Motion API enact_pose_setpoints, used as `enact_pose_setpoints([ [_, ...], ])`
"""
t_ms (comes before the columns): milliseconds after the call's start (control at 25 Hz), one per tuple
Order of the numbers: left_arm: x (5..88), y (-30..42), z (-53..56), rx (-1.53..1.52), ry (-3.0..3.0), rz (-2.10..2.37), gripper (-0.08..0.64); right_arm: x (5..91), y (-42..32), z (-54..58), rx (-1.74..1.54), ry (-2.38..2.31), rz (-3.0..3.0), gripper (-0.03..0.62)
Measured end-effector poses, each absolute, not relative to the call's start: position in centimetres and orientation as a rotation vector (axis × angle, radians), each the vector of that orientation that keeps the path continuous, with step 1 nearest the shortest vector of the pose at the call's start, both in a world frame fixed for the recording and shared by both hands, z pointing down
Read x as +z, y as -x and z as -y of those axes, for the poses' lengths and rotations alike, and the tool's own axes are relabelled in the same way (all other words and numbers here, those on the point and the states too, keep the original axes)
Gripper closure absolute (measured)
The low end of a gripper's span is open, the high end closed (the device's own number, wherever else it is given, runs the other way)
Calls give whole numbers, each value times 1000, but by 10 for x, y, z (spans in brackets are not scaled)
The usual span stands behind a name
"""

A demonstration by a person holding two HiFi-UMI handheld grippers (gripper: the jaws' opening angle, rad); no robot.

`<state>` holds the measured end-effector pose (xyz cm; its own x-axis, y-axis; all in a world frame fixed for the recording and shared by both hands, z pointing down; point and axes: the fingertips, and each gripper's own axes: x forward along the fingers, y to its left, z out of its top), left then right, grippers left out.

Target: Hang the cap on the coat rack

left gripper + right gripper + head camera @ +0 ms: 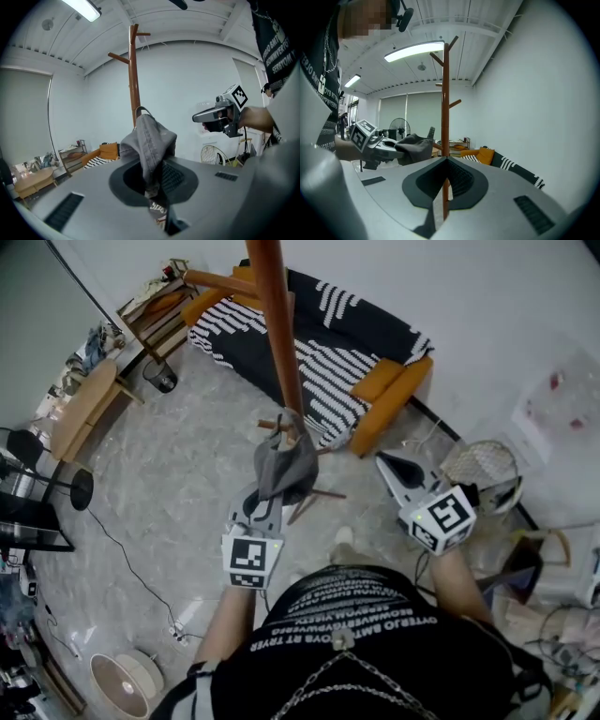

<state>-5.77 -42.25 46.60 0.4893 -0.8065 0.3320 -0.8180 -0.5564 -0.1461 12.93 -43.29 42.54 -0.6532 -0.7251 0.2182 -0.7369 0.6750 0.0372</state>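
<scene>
A grey cap [284, 468] hangs crumpled from my left gripper [272, 491], which is shut on its fabric; in the left gripper view the cap [149, 140] rises out of the jaws. It is held right against the brown wooden pole of the coat rack [281, 334], low down near a short peg. The rack's upper pegs [119, 57] are bare. My right gripper [392, 467] is off to the right of the pole, shut and empty. In the right gripper view the rack pole [446, 103] stands straight ahead, with the cap [412, 147] to its left.
A black-and-white striped sofa with orange cushions [356, 352] stands behind the rack. The rack's legs [317, 495] spread on the marble floor. A wooden table [84, 404] and a bin [161, 376] are far left, a fan [127, 681] lower left, and a wire basket [483, 465] right.
</scene>
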Motion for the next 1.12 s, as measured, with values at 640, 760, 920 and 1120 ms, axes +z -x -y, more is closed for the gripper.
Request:
enact_pose_setpoints([
  [640, 518, 53, 432, 670, -2627, 1401, 535, 428, -132, 437, 93, -1197, 2667, 601],
  [760, 524, 52, 432, 681, -2627, 1369, 535, 426, -133, 437, 86, -1205, 2664, 601],
  [920, 538, 47, 426, 728, -2606, 1307, 531, 424, -133, 434, 76, -1208, 2665, 601],
  [1120, 546, 45, 413, 735, -2599, 1272, 453, 418, -127, 427, 51, -1196, 2673, 601],
])
